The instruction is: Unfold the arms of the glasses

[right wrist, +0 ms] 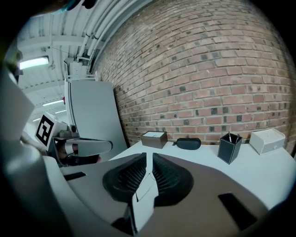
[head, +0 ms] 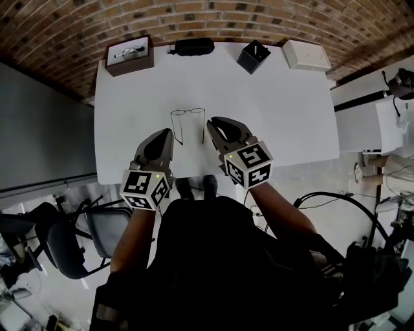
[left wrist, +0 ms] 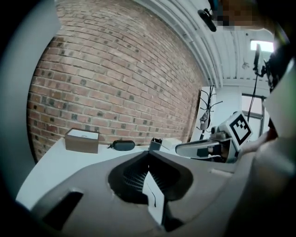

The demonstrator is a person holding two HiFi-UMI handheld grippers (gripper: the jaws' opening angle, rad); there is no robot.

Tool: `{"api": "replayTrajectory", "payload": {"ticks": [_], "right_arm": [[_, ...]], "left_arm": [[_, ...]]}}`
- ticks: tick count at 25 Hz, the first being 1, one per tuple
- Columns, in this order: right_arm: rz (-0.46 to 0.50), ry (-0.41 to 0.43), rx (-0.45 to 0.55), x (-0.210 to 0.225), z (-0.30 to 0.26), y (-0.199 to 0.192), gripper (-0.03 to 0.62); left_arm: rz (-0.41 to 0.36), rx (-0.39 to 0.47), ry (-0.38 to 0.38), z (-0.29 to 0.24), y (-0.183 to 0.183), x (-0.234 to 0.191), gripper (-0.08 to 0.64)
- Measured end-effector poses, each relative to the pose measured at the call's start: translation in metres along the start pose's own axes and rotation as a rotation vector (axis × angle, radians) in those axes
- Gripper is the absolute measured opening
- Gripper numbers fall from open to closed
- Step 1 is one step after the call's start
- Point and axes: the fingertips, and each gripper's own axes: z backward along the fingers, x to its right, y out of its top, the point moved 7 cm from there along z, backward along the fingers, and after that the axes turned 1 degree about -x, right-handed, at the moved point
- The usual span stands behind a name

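Glasses [head: 188, 112], arms unfolded, lie mid-frame on the white table [head: 284, 103]. Just below, the left gripper [head: 169, 132] has its jaws together. The right gripper's [head: 212, 122] jaws are barely apart and empty.

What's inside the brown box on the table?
Brown box: white lining with a small dark, shiny item on it, too small to identify. Anything under the lining is covered.

brick wall [head: 194, 16] | white table [head: 291, 116] | grey floor [head: 304, 178] | black chairs [head: 107, 236] at left | ceiling strip light [right wrist: 32, 61] lit
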Motion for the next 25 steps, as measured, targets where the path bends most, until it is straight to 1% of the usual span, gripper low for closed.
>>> {"api": "replayTrajectory", "payload": {"ticks": [3, 6, 9, 12, 17, 19, 21, 23, 25], "right_arm": [[0.022, 0.012, 0.017, -0.006, 0.012, 0.009, 0.034], [0.038, 0.016, 0.027, -0.01, 0.022, 0.013, 0.026], [0.043, 0.018, 0.036, -0.013, 0.028, 0.016, 0.025], [0.058, -0.001, 0.053, -0.013, 0.033, 0.02, 0.023], [0.101, -0.021, 0.079, -0.016, 0.039, 0.029, 0.017], [0.109, -0.024, 0.096, -0.018, 0.042, 0.034, 0.014], [0.128, -0.047, 0.112, -0.018, 0.046, 0.039, 0.011], [0.142, -0.059, 0.128, -0.019, 0.048, 0.044, 0.011], [0.133, -0.054, 0.144, -0.021, 0.05, 0.047, 0.011]], "left_arm": [[0.03, 0.013, -0.013, 0.011, 0.011, 0.007, 0.011], [0.027, 0.022, -0.021, 0.02, 0.019, 0.012, 0.011], [0.0, 0.032, -0.025, 0.027, 0.024, 0.017, 0.011], [-0.032, 0.029, -0.018, 0.033, 0.028, 0.023, 0.011], [-0.051, 0.03, 0.011, 0.04, 0.036, 0.022, 0.011], [-0.088, 0.042, 0.038, 0.044, 0.041, 0.023, 0.011], [-0.131, 0.064, 0.055, 0.049, 0.048, 0.025, 0.011], [-0.131, 0.089, 0.056, 0.053, 0.053, 0.026, 0.011], [-0.128, 0.103, 0.064, 0.057, 0.057, 0.026, 0.011]]}}
